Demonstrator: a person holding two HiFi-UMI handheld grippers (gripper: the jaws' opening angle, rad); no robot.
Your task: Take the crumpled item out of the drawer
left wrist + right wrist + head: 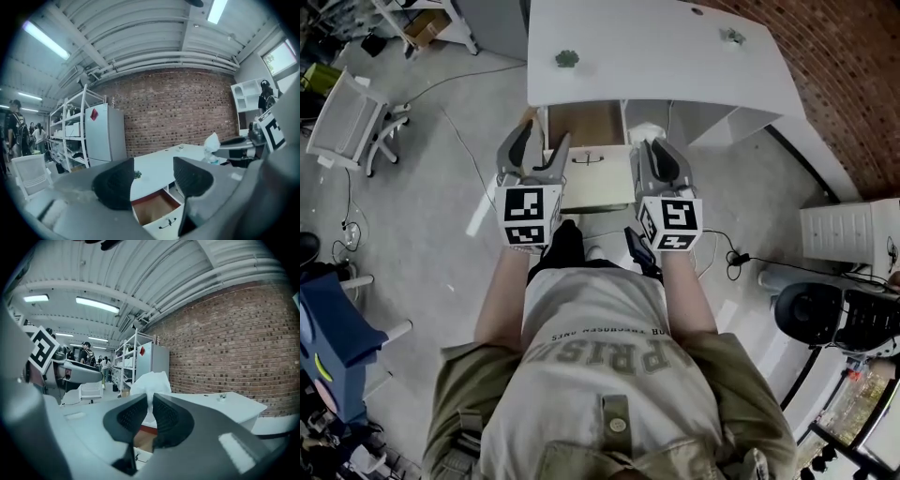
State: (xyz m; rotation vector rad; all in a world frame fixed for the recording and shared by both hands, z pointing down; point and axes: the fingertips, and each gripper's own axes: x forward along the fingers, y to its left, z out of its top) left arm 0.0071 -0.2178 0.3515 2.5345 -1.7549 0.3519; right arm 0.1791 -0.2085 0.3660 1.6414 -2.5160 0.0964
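Observation:
The desk drawer [592, 169] stands pulled out under the white desk [675, 56], and its brown inside [153, 207] shows nothing in it. My right gripper [150, 414] is shut on a white crumpled item [150, 382], which sticks up past the fingertips. In the head view the right gripper [652, 148] is just right of the drawer, with the crumpled item [645, 130] at its tip. My left gripper [153, 168] is open with nothing between its fingers. It hovers at the drawer's left front corner [542, 142]. The left gripper view shows the crumpled item [211, 143] held to the right, above desk level.
Two small green things [567, 58] [732, 37] lie on the desk top. A white office chair [352, 122] stands at the left, a white drawer unit [848, 230] at the right. A brick wall [183, 110], a fridge [105, 133] and shelves lie beyond. People stand far off at the left.

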